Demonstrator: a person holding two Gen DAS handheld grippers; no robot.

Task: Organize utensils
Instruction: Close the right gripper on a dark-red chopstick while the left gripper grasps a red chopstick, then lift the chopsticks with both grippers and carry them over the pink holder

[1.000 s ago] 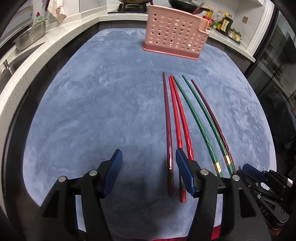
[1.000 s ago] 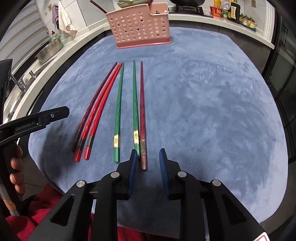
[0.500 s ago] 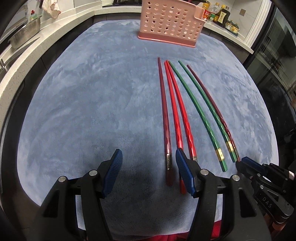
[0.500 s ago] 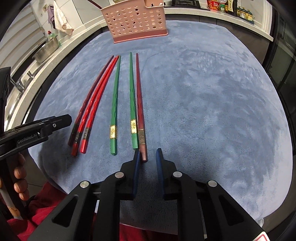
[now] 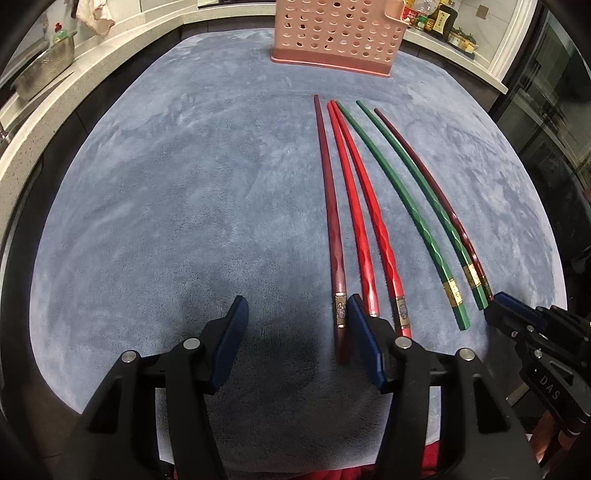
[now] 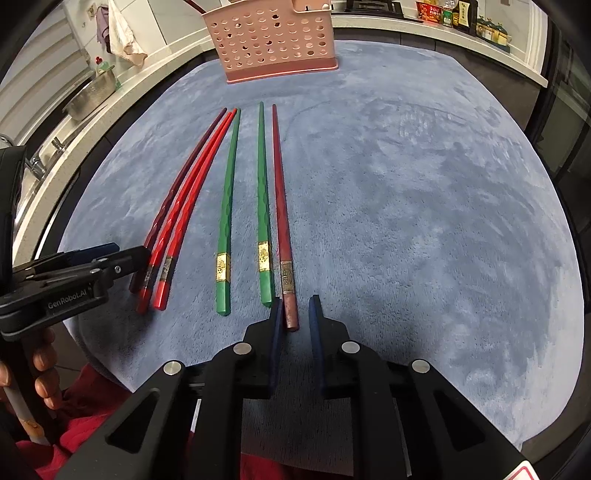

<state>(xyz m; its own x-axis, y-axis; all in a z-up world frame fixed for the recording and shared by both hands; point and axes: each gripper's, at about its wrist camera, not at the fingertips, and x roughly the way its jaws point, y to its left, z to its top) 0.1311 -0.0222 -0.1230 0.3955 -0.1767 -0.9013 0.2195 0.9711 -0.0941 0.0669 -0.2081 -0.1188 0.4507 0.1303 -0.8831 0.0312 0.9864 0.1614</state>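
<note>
Several chopsticks lie side by side on a blue mat: a dark red one (image 5: 330, 206), two bright red ones (image 5: 354, 206), two green ones (image 6: 226, 206) and another dark red one (image 6: 281, 206). A pink perforated holder (image 5: 334, 37) stands at the far end, also in the right wrist view (image 6: 273, 40). My left gripper (image 5: 295, 319) is open, the left dark red chopstick's butt end just inside its right finger. My right gripper (image 6: 294, 314) is partly closed, its fingers on either side of the right dark red chopstick's butt end, not clamped.
The blue mat (image 5: 166, 184) covers the table. A white counter with a steel bowl (image 5: 44, 74) runs along the left. Bottles (image 6: 458, 14) stand on the far right counter. The other gripper shows in each view (image 6: 74, 280).
Both grippers have moved forward toward the chopstick ends. The right gripper's fingers have narrowed around the right dark red chopstick's end.
</note>
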